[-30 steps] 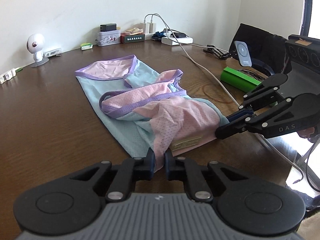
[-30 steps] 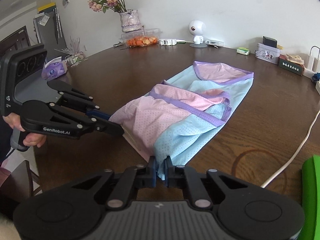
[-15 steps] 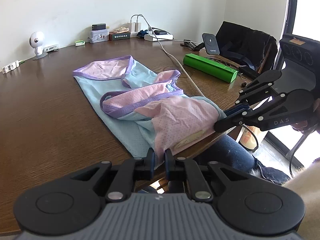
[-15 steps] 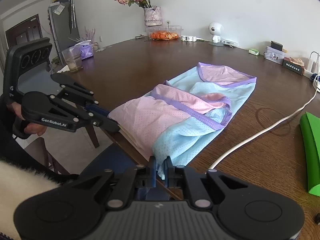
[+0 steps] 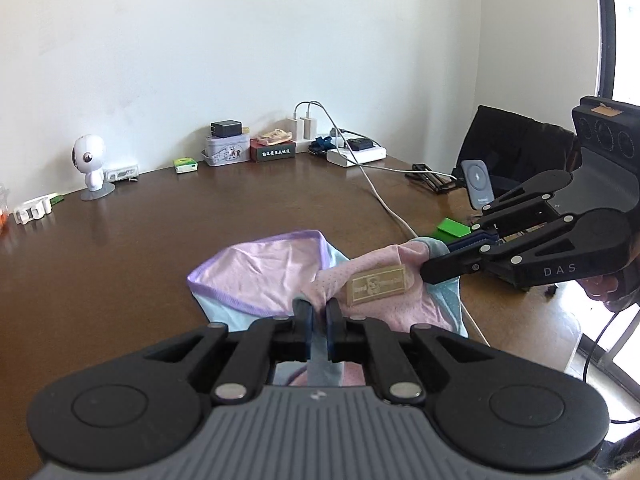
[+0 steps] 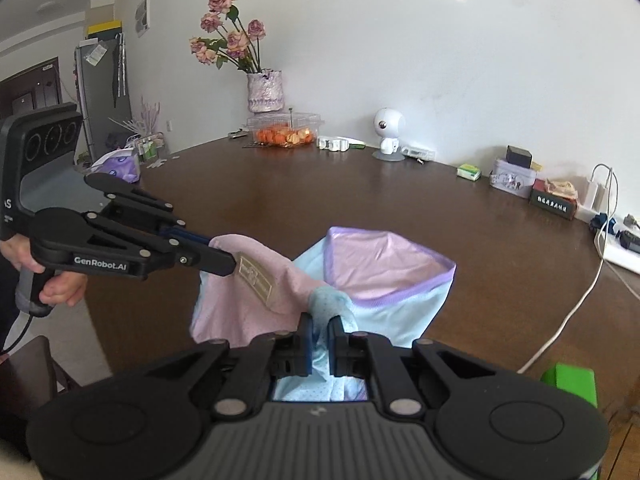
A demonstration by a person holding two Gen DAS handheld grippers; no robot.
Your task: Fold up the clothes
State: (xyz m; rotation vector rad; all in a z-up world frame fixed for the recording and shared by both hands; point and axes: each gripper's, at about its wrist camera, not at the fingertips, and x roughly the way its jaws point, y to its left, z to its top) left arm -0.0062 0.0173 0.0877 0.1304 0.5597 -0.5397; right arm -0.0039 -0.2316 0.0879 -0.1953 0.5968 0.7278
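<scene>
Dark brown wooden table (image 5: 200, 220) fills mid-frame, clutter along the white wall. My left gripper (image 5: 318, 314) is clamped on the pink corner of the pink-and-light-blue mesh garment with purple trim (image 6: 384, 264); my right gripper (image 6: 319, 330) is clamped on its blue corner. That edge hangs lifted at lower centre, the far end resting on the table. I judge one fold begun, not laid down; smoothing and further folds remain.

Room: plain white wall (image 5: 280, 40) behind a dark brown wooden table (image 5: 200, 216). Bright window (image 5: 624, 28) at the right with a dark frame; black chair (image 5: 516, 140) beside it. Grey fridge (image 6: 100, 92) and dark door (image 6: 32, 88) at far left.
</scene>
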